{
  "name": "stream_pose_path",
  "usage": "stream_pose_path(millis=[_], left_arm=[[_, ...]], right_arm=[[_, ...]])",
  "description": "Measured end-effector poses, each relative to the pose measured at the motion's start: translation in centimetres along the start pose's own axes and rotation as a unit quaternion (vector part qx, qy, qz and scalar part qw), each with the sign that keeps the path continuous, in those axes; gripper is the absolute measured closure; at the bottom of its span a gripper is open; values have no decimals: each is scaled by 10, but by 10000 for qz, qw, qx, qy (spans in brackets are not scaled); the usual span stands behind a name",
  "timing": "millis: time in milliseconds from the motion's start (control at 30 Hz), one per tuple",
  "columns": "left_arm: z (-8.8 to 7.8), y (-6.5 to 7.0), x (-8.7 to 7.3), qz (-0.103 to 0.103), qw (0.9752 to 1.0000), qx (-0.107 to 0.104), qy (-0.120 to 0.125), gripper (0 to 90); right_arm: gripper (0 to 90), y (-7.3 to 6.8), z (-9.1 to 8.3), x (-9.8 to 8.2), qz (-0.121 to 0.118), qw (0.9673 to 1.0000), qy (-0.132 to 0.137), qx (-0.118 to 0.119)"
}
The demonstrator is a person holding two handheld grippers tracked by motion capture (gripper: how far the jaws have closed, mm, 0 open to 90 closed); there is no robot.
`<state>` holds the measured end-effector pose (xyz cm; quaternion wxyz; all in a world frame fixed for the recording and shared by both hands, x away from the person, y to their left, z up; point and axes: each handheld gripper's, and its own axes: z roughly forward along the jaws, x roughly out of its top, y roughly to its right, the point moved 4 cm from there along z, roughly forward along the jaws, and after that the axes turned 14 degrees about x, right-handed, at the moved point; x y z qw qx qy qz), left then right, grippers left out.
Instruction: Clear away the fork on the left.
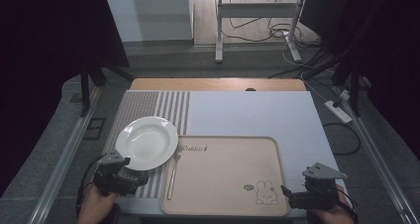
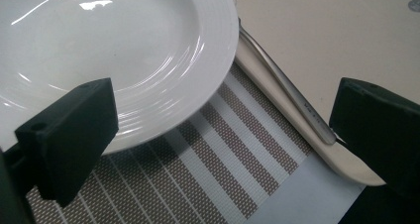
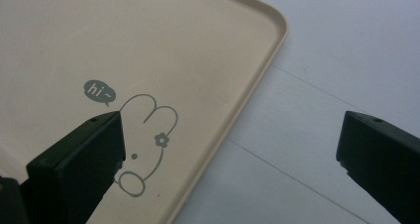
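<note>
A white plate [image 1: 147, 142] is approached by the wide-open left gripper [image 1: 130, 168]; the right gripper [image 1: 286, 194] is held open over the tray [image 1: 277, 157].

White plate [image 1: 146, 142] rests on striped mat [image 1: 143, 107], touching the tray [image 1: 277, 174].

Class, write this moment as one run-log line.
left gripper: open, at round white ceramic plate rim | right gripper: open, over beige rabbit-print tray corner | metal fork: on tray's left edge
</note>
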<state>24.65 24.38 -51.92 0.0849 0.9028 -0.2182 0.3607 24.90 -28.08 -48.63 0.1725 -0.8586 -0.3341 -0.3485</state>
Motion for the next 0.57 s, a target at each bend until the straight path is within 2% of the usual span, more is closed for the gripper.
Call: stream_pose_path(millis=[367,567], left_arm=[[-6,0,-6,92,9998,150,-43,1],[-6,0,-6,80,9999,125,-72,1]], right_arm=[[0,0,0,0,-11,10000,-12,-21],[0,0,1,0,-26,10000,-27,-34]])
